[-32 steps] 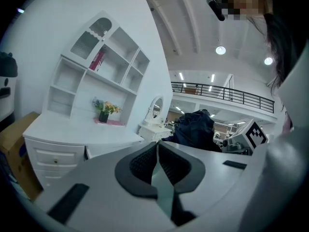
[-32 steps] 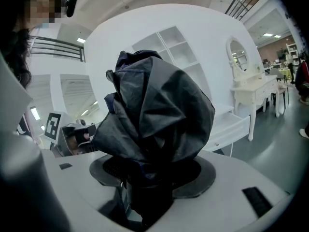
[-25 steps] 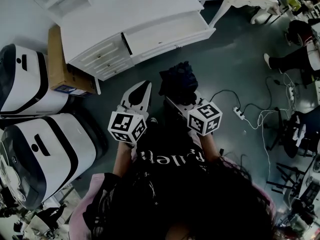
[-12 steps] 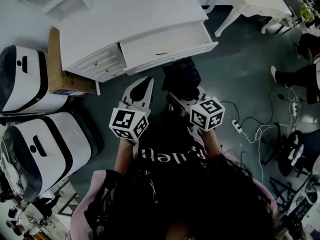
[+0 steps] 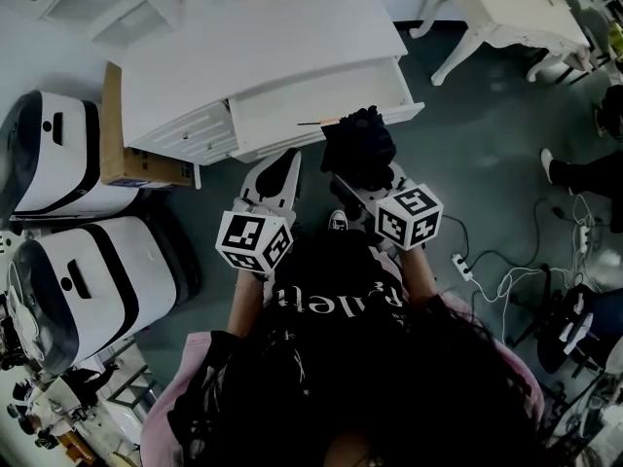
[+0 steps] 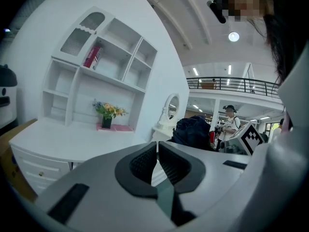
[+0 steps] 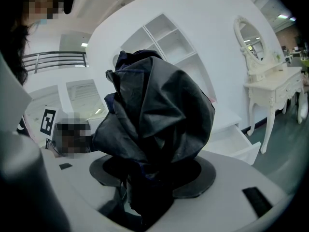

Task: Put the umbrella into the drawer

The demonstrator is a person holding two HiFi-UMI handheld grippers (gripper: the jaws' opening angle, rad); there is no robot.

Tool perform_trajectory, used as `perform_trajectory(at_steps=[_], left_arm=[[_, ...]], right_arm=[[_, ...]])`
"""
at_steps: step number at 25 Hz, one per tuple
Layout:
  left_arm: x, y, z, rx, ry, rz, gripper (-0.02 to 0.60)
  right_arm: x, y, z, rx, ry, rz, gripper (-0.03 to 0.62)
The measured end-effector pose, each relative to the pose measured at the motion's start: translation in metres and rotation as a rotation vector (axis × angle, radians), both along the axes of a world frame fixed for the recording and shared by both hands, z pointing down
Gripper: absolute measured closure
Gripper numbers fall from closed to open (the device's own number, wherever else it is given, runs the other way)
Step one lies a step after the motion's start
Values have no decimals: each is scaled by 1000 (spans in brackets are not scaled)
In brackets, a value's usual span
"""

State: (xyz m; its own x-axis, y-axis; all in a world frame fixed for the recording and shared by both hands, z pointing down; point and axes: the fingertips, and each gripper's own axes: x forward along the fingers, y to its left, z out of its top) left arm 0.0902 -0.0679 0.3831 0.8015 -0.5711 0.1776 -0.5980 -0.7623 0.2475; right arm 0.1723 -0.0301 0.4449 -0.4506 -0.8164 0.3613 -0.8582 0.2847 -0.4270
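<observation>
A folded dark umbrella (image 5: 357,148) (image 7: 154,124) stands upright in my right gripper (image 5: 370,185), whose jaws are shut on its lower part. It hangs over the front edge of the open white drawer (image 5: 321,105) (image 7: 236,141) of the desk (image 5: 243,42). My left gripper (image 5: 274,178) (image 6: 157,161) is beside it on the left, in front of the desk, with its jaws shut on nothing. The umbrella also shows in the left gripper view as a dark bundle (image 6: 193,132) to the right.
Small drawers (image 5: 195,132) sit left of the open one. A cardboard box (image 5: 131,159) leans by the desk, with two white-and-black machines (image 5: 88,280) to the left. Another white table (image 5: 511,13) stands at the right. Cables and a power strip (image 5: 462,266) lie on the floor.
I have stepped closer to the desk. Both grippers came nearer to it, and the umbrella now reaches the open drawer's front edge.
</observation>
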Motion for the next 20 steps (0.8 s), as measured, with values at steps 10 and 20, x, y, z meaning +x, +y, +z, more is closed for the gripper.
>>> perform_trajectory(at_steps=[10,20], left_arm=[[17,-15,5,-14,-46,-31,557],[28,-65,10,-15,-44,10,557]], right_arm=[[30,-19,11,-19,-28,5,313],[44,-54,24,-45,31,43,313]])
